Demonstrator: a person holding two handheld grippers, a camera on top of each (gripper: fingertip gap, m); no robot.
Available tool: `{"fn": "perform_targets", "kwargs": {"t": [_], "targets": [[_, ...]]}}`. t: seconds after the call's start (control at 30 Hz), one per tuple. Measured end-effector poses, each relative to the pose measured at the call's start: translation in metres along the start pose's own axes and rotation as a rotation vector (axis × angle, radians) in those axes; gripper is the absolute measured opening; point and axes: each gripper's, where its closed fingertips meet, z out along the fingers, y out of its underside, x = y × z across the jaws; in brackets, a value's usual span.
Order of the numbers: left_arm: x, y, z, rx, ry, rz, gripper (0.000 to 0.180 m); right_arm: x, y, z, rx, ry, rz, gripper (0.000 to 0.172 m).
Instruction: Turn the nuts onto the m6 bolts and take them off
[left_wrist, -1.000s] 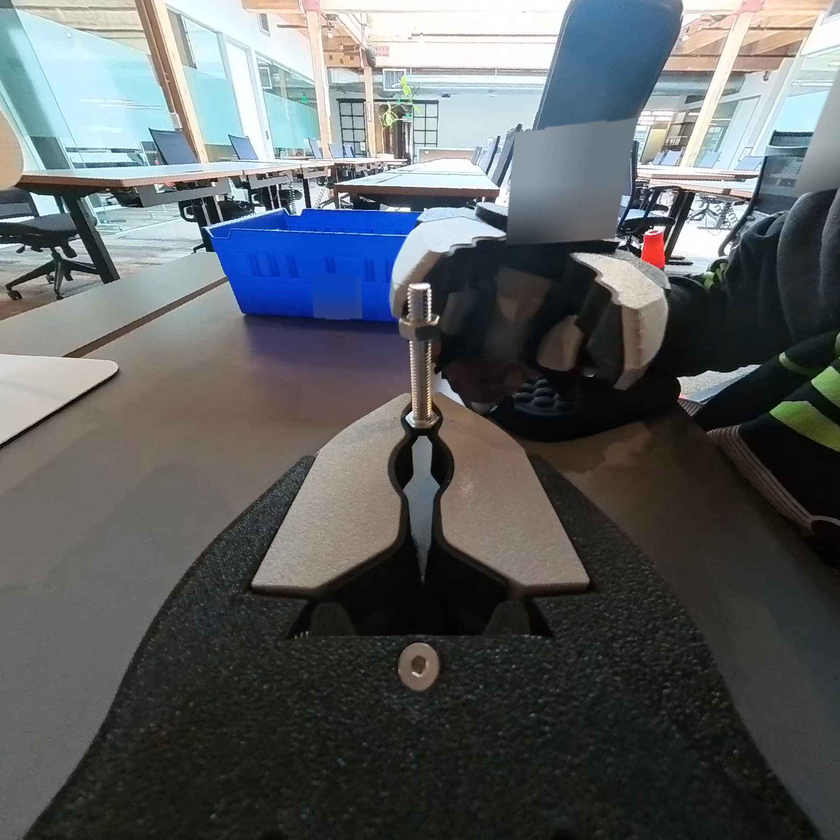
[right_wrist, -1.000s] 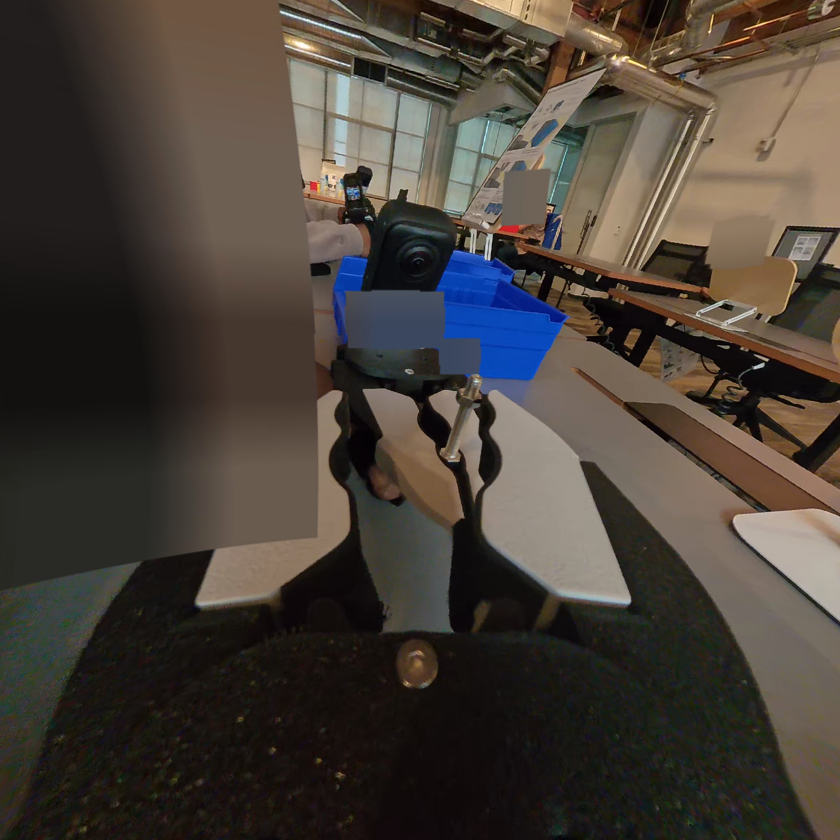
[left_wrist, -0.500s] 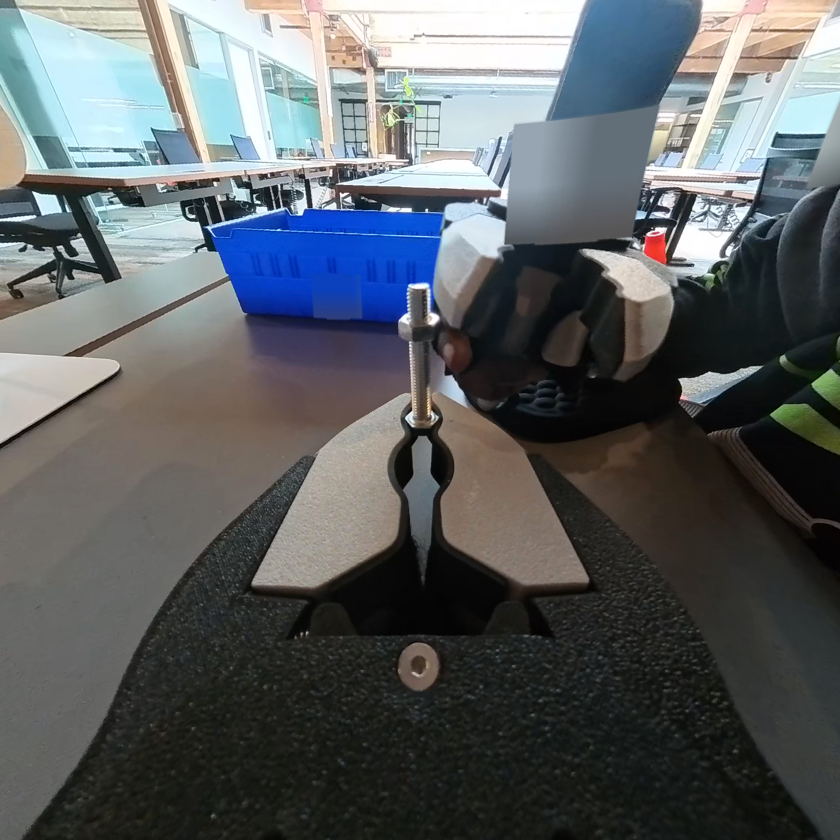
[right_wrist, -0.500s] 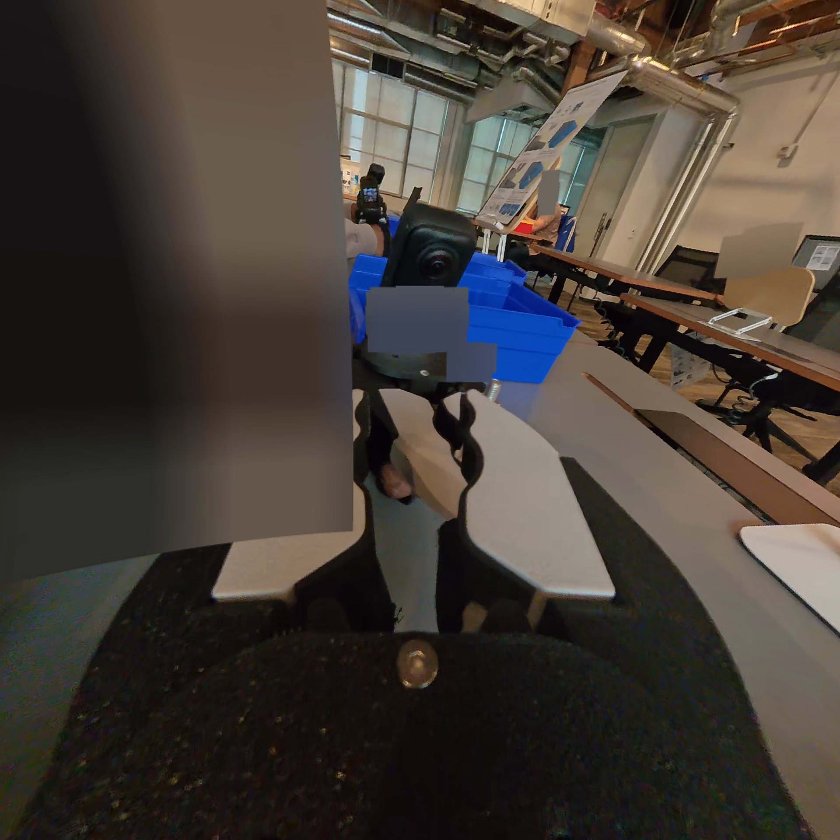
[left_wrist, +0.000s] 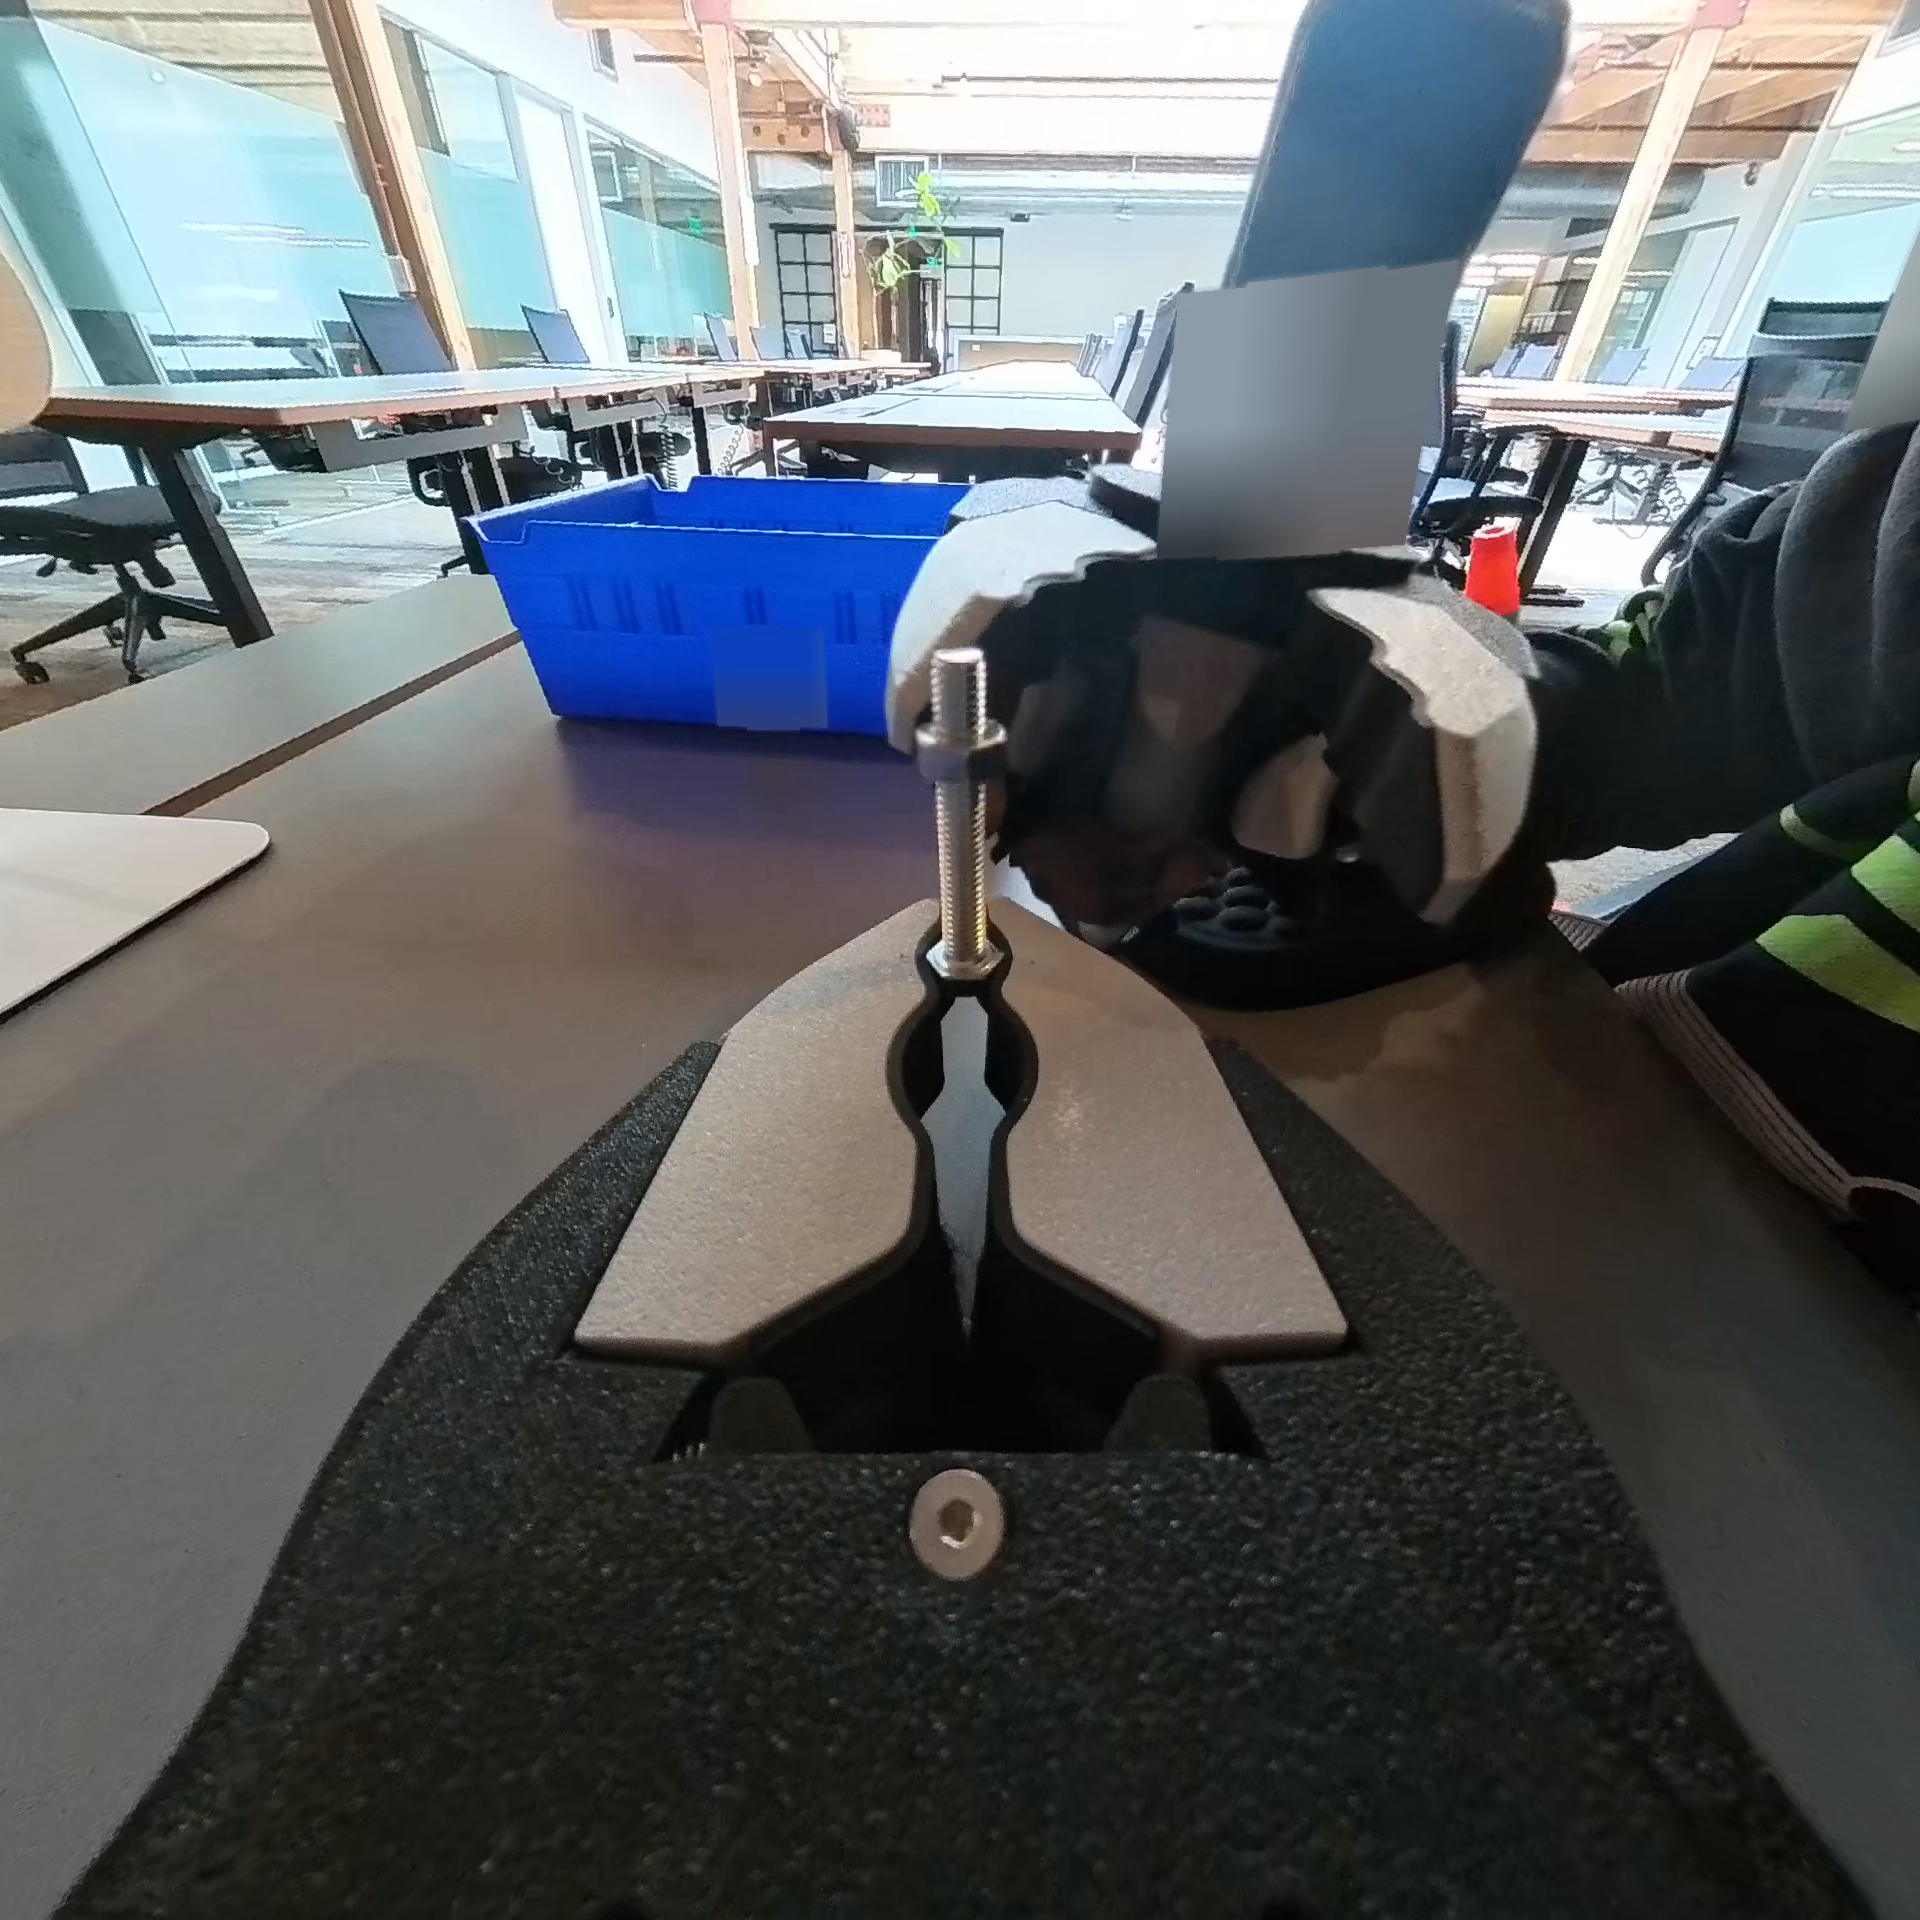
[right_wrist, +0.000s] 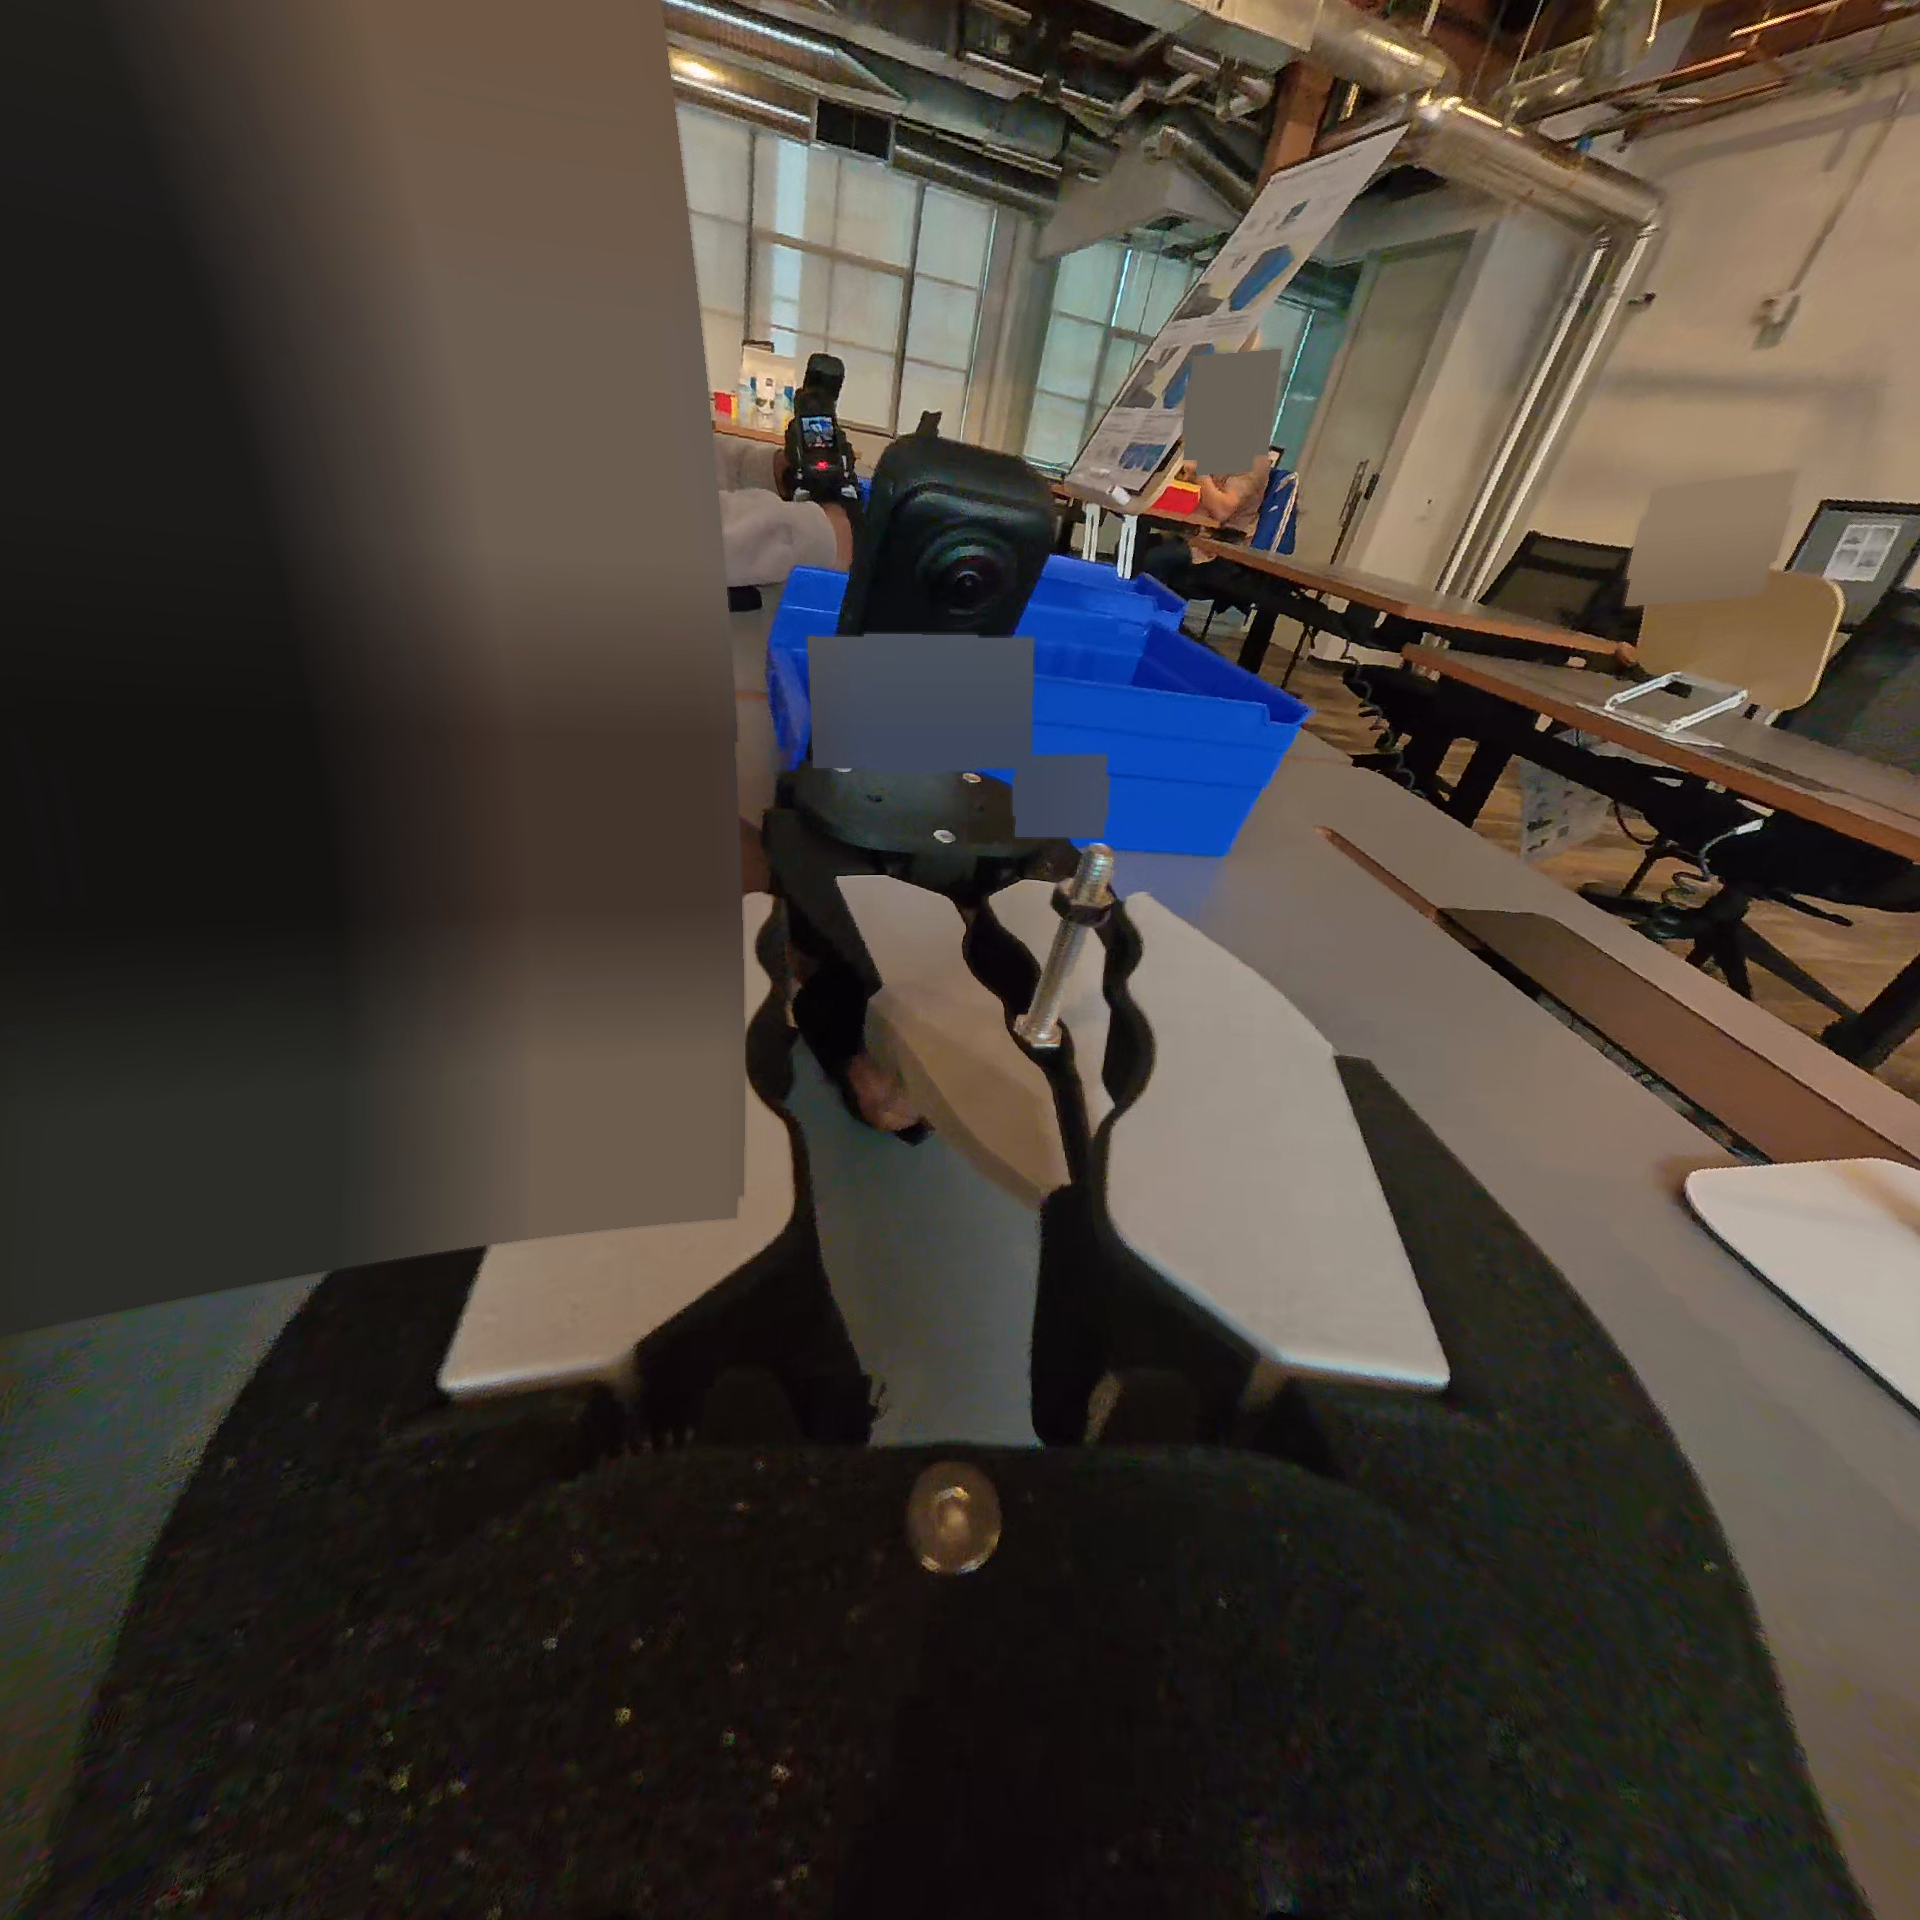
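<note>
My left gripper (left_wrist: 964, 961) is shut on the head of a silver bolt (left_wrist: 961, 831) and holds it upright above the dark table (left_wrist: 436, 987). A nut (left_wrist: 961, 748) sits on the thread near the top of the bolt. My right gripper (right_wrist: 945, 914) is open. The bolt (right_wrist: 1060, 966) and nut (right_wrist: 1084, 904) stand between its fingers, close to the right finger (right_wrist: 1226, 1039), and no pad presses on them. In the left wrist view the right gripper (left_wrist: 1216, 727) faces me just right of the nut.
A blue bin (left_wrist: 675, 613) stands on the table behind the bolt and also shows in the right wrist view (right_wrist: 1164, 748). A white mat (left_wrist: 94, 883) lies at the left. A person's dark sleeve (left_wrist: 1766, 831) reaches in from the right. Desks and chairs stand beyond. The left gripper's tips are roughly 6 centimetres from the right gripper's.
My right gripper narrowed at the nut half a second ago and has opened wide again. The left gripper has kept the bolt upright and has not moved.
</note>
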Motion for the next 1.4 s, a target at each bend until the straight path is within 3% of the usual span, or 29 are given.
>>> {"fn": "perform_targets", "kwargs": {"t": [0.23, 0.47, 0.67, 0.83, 1.4], "targets": [[-0.001, 0.0, 0.0, 0.002, -0.004, -0.004, 0.002, -0.005, -0.001, -0.003, -0.003, -0.026, -0.003, 0.043], [0.0, 0.0, 0.0, 0.001, -0.001, -0.003, 0.002, -0.004, -0.006, -0.004, 0.022, -0.014, -0.021, 0.042], [0.0, 0.0, 0.0, -0.002, 0.002, 0.002, 0.003, 0.006, -0.002, -0.002, 0.016, 0.029, 0.013, 0.066], [0.001, 0.0, 0.0, -0.004, 0.003, 0.003, 0.003, -0.001, 0.001, 0.002, -0.002, -0.002, 0.003, 0.072], [-0.001, 0.0, 0.0, 0.001, -0.002, -0.002, 0.002, -0.015, -0.003, -0.001, 0.0, -0.064, -0.041, 0.04]]}}
